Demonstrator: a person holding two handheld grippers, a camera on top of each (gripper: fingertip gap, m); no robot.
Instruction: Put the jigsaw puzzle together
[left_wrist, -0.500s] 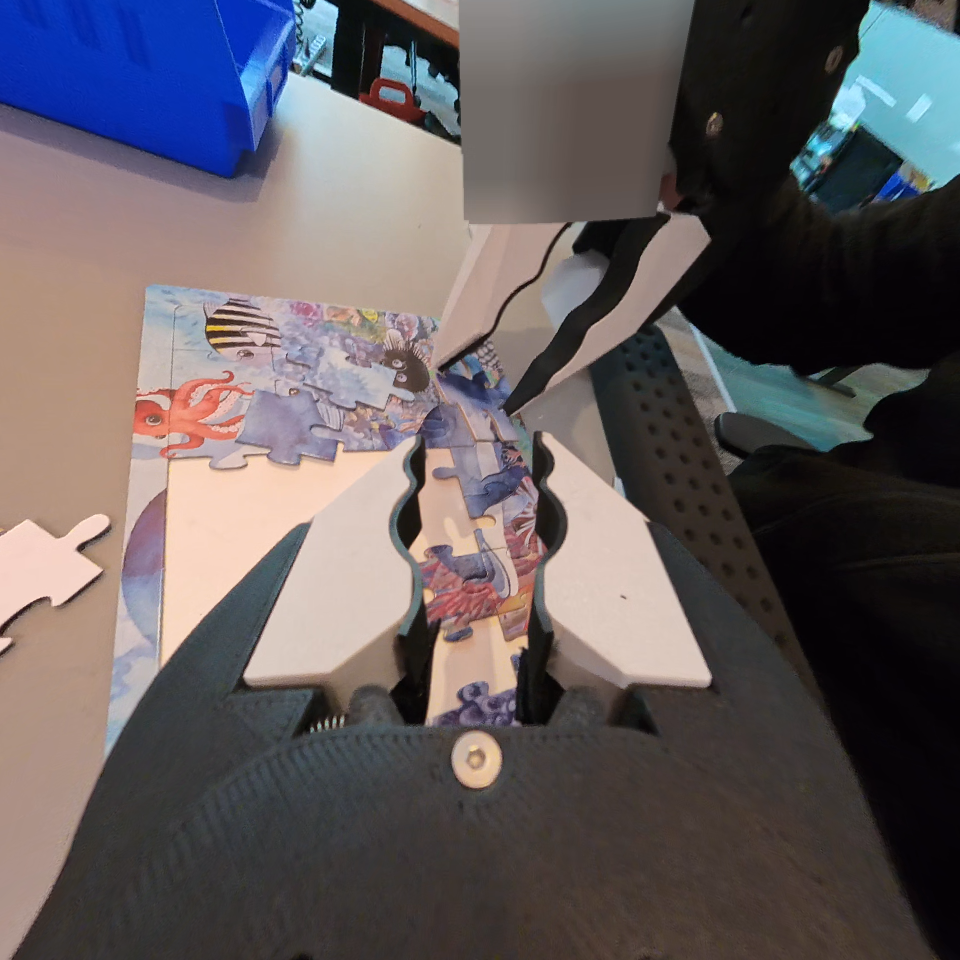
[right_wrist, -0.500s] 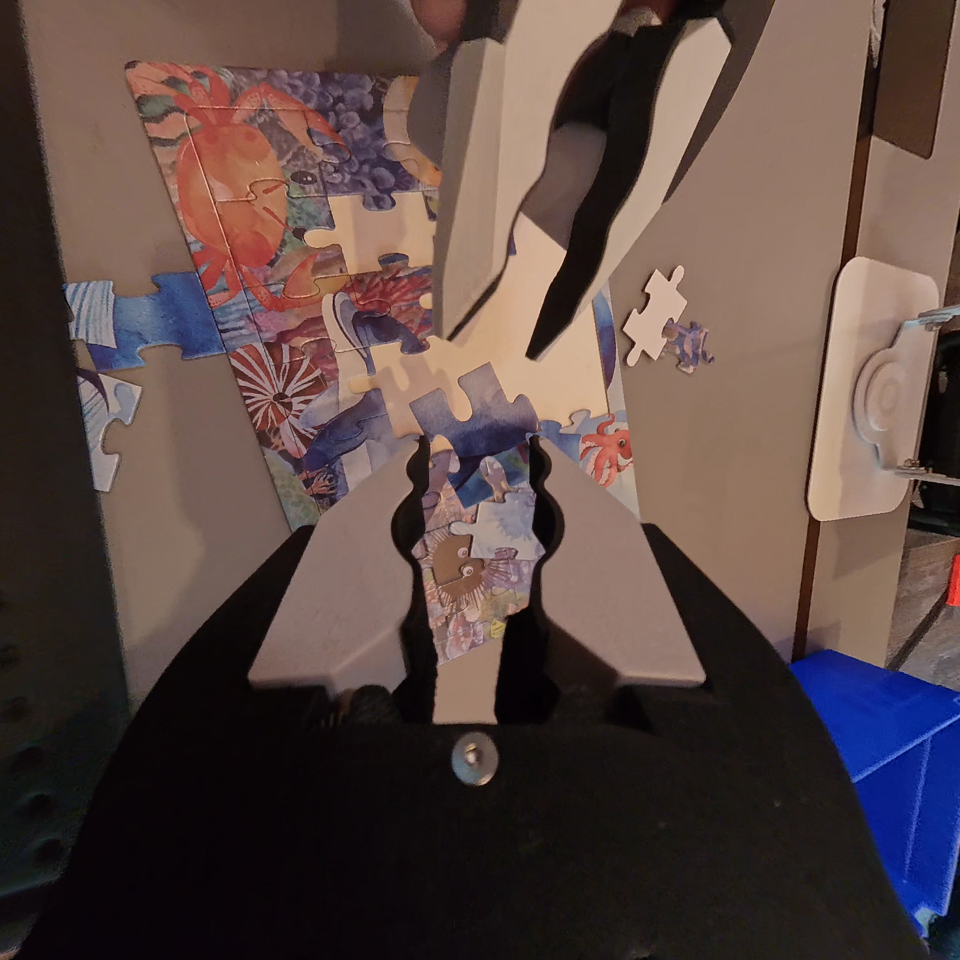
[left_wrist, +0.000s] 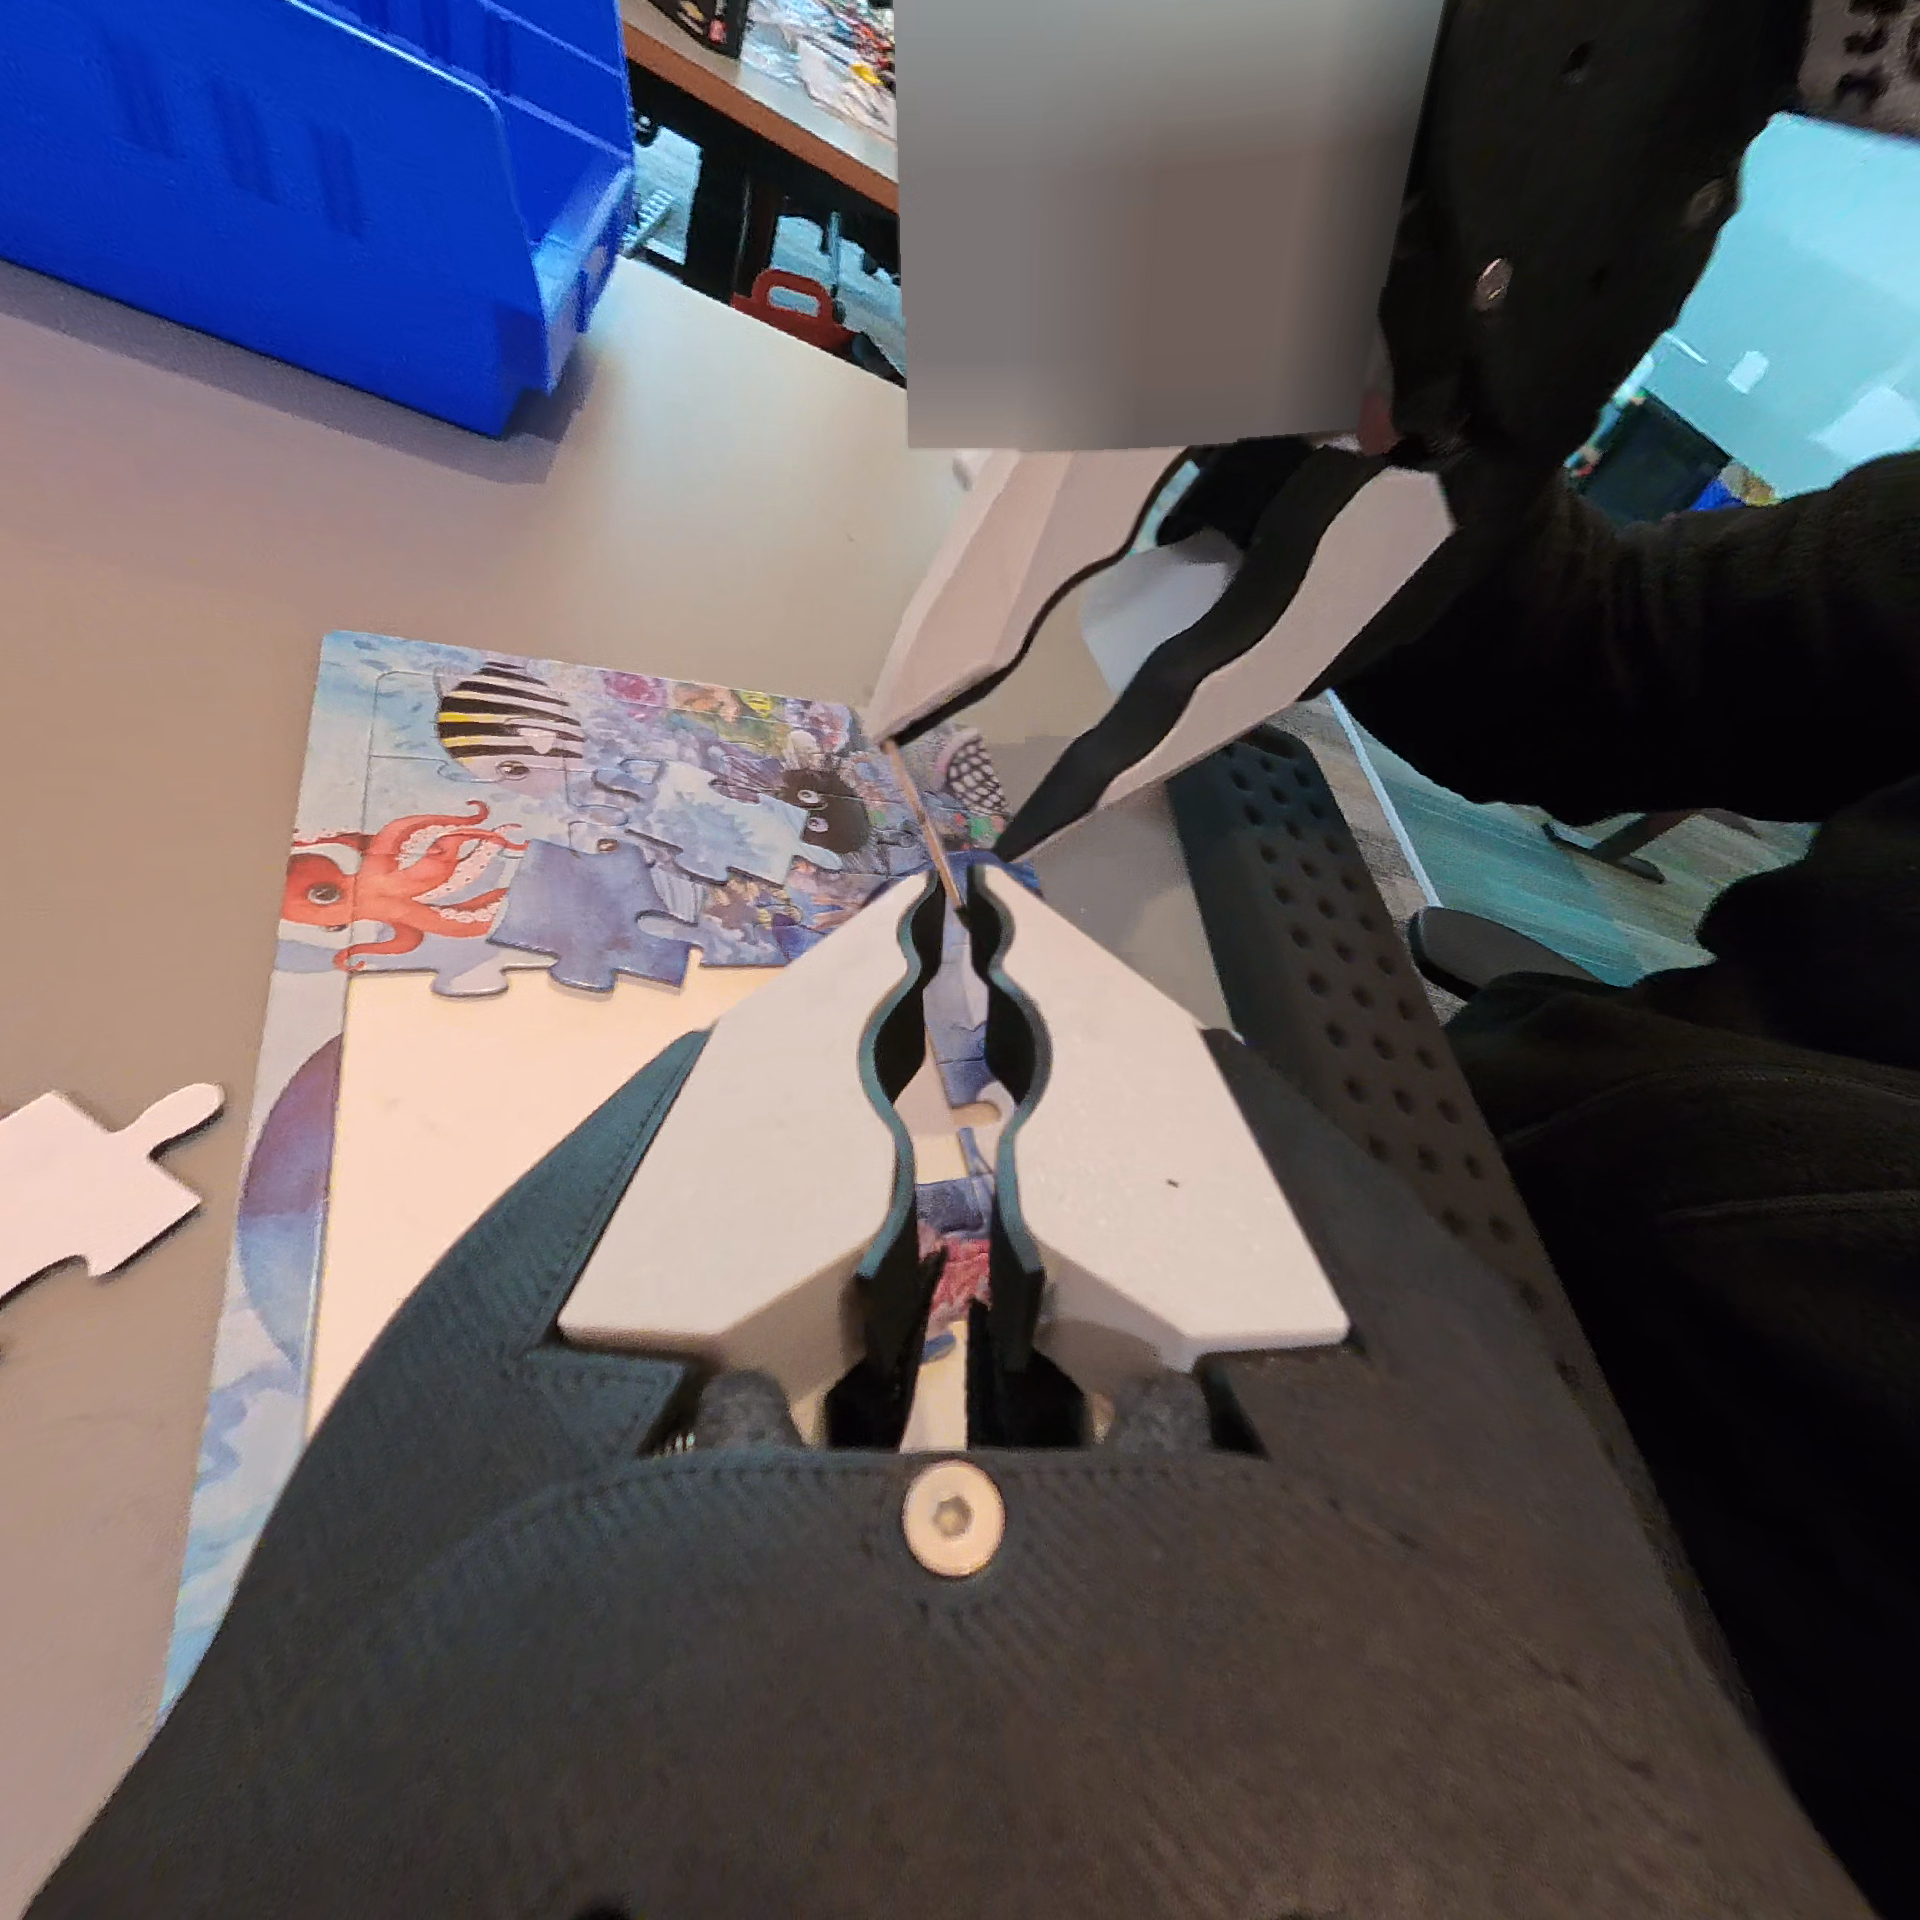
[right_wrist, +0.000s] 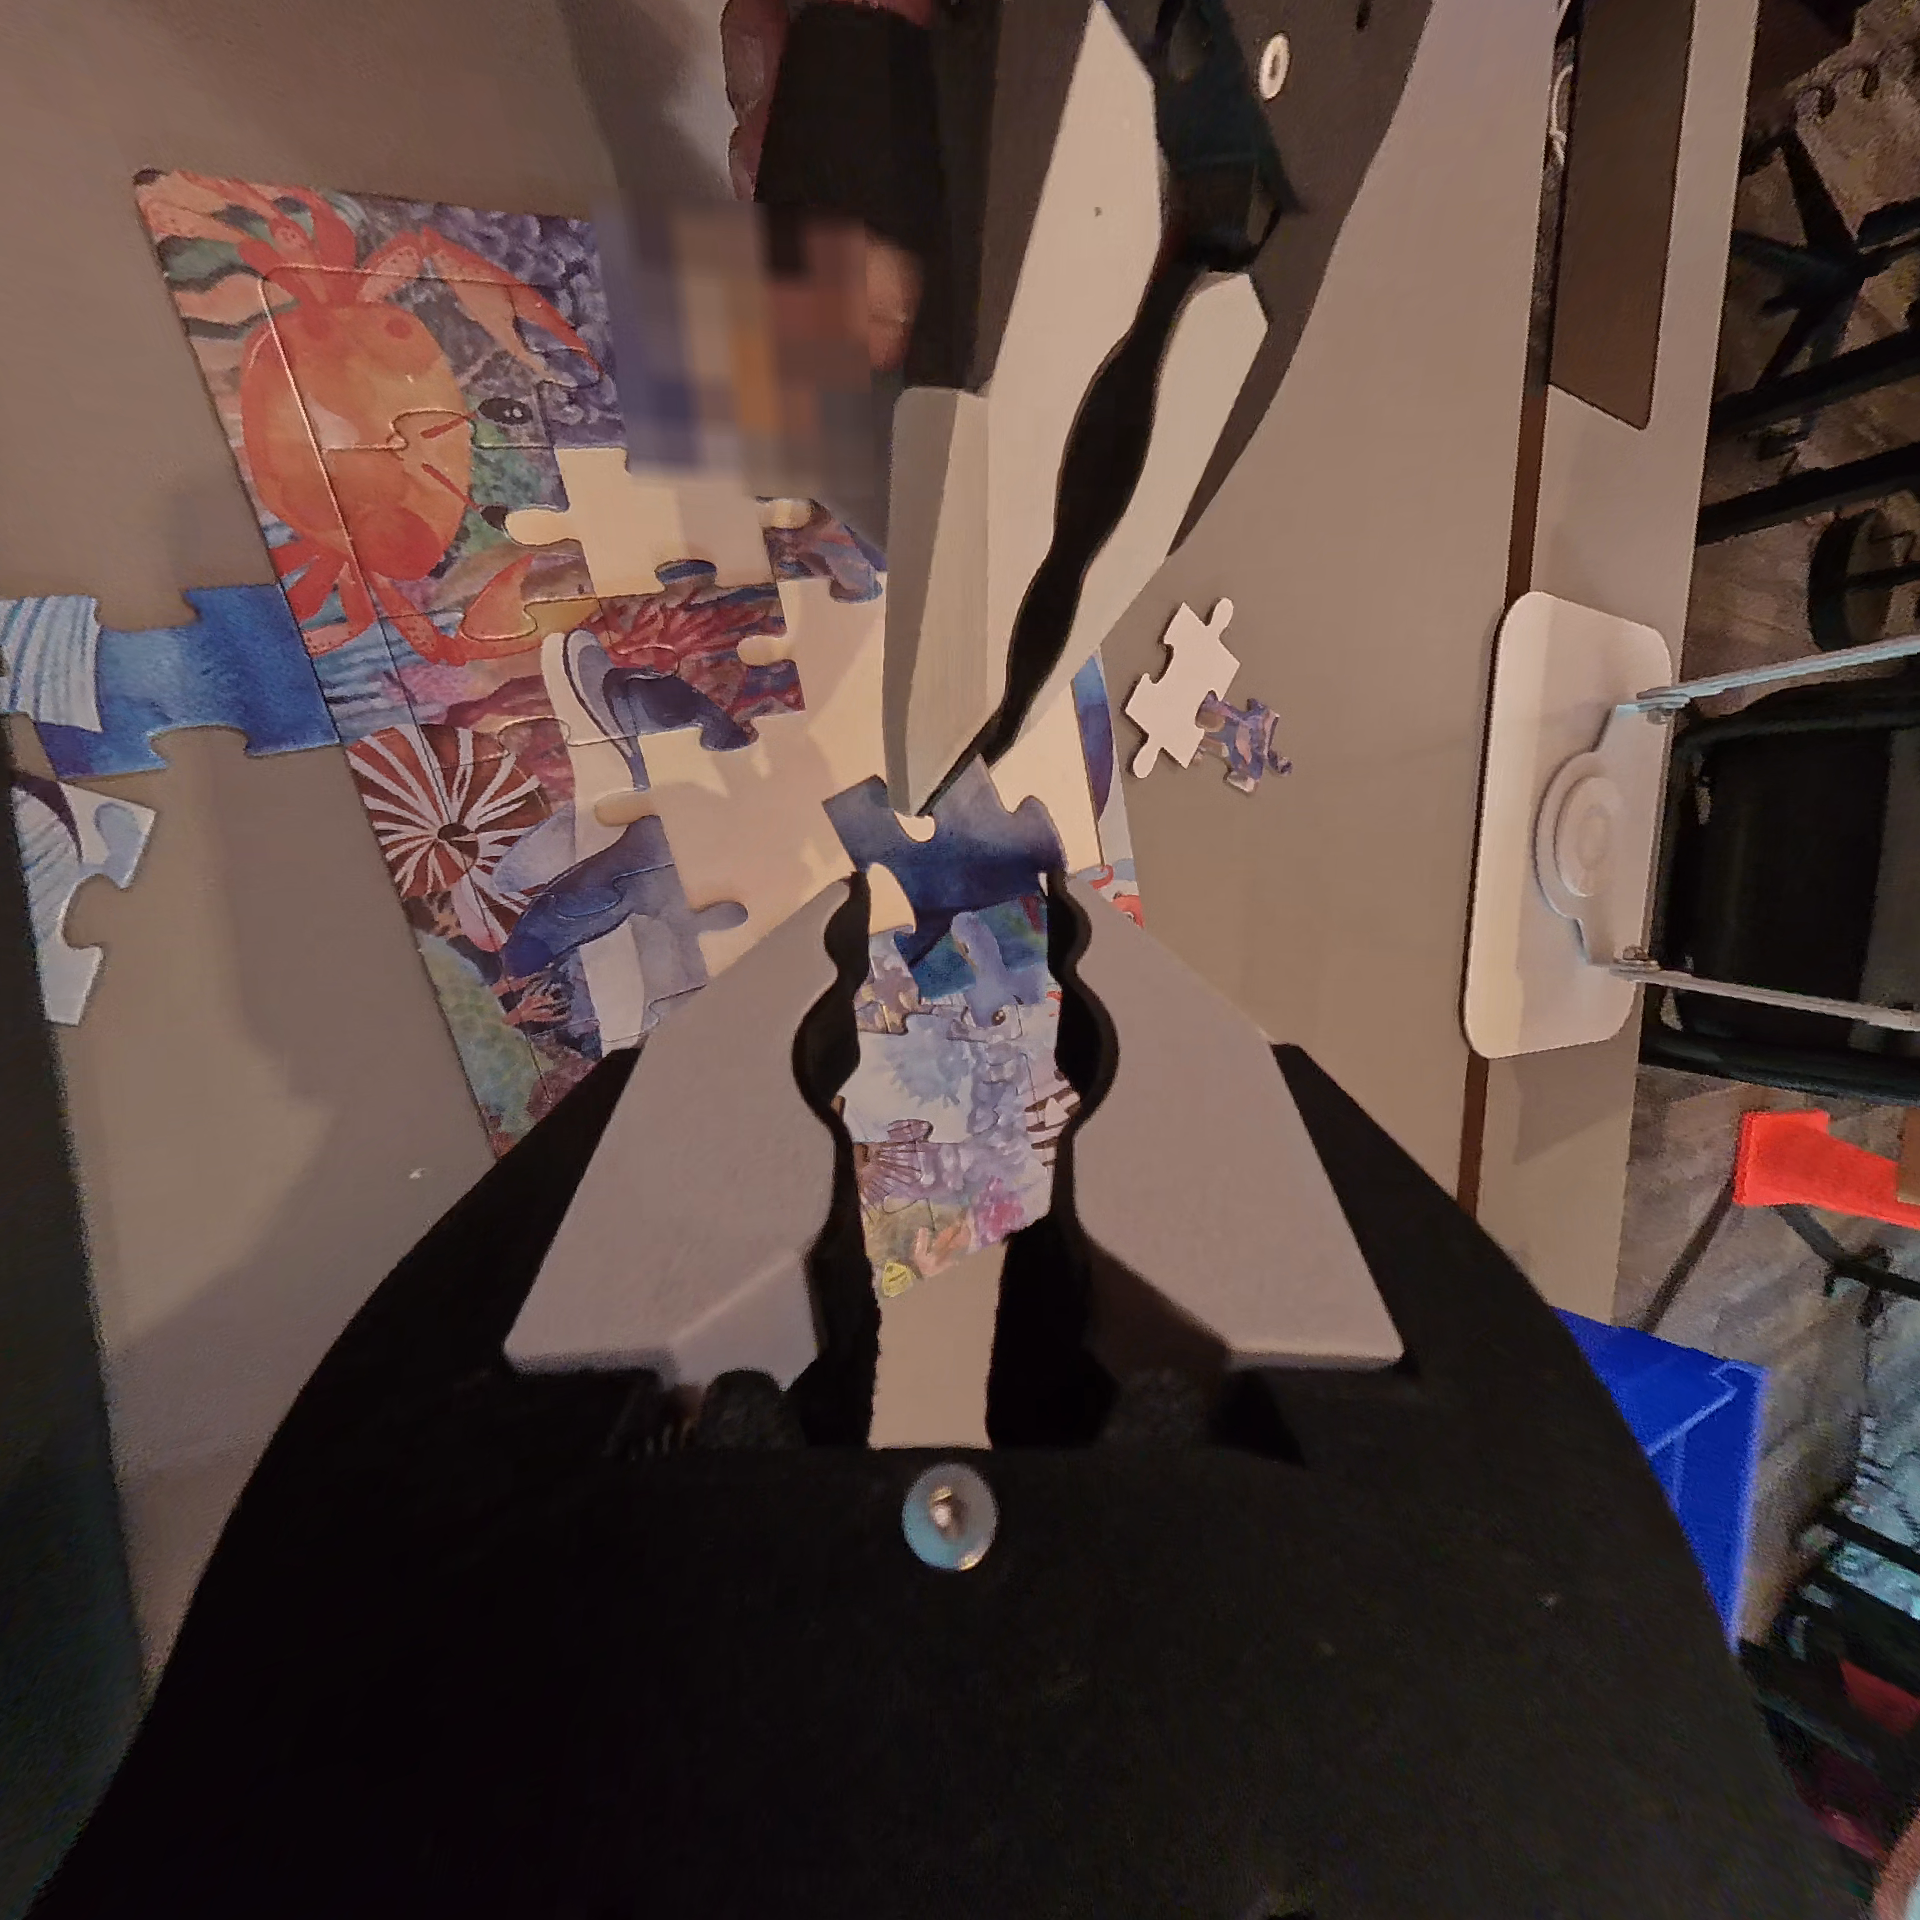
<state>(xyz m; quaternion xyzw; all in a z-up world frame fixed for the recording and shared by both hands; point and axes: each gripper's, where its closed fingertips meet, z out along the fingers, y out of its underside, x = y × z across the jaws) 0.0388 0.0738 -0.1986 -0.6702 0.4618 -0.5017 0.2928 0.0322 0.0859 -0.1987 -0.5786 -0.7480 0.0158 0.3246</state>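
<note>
Left gripper (left_wrist: 951, 883) pinches one blue piece (right_wrist: 951, 852) edge-on over the puzzle (left_wrist: 416, 1039). Right gripper (right_wrist: 951, 894) sits wide open, holding nothing. Two loose pieces (right_wrist: 1205, 696) lie beside the puzzle, touching each other.

The right gripper (right_wrist: 951, 888) fills the lower part of the view, its grey fingers (right_wrist: 717, 1101) standing apart with a clear gap. Opposite, the left gripper (right_wrist: 914, 805) comes down from the top edge and pinches a blue puzzle piece (right_wrist: 966, 852) by its upper edge. This piece hangs over the puzzle board (right_wrist: 727, 790), which lies on the grey desk (right_wrist: 1351, 727). An orange crab picture (right_wrist: 353, 447) is at the far left corner of the board. A white piece (right_wrist: 1184, 686), face down, lies on the desk right of the board, touching a small blue piece (right_wrist: 1252, 738). Loose blue pieces (right_wrist: 177, 675) lie at the board's left edge.
</note>
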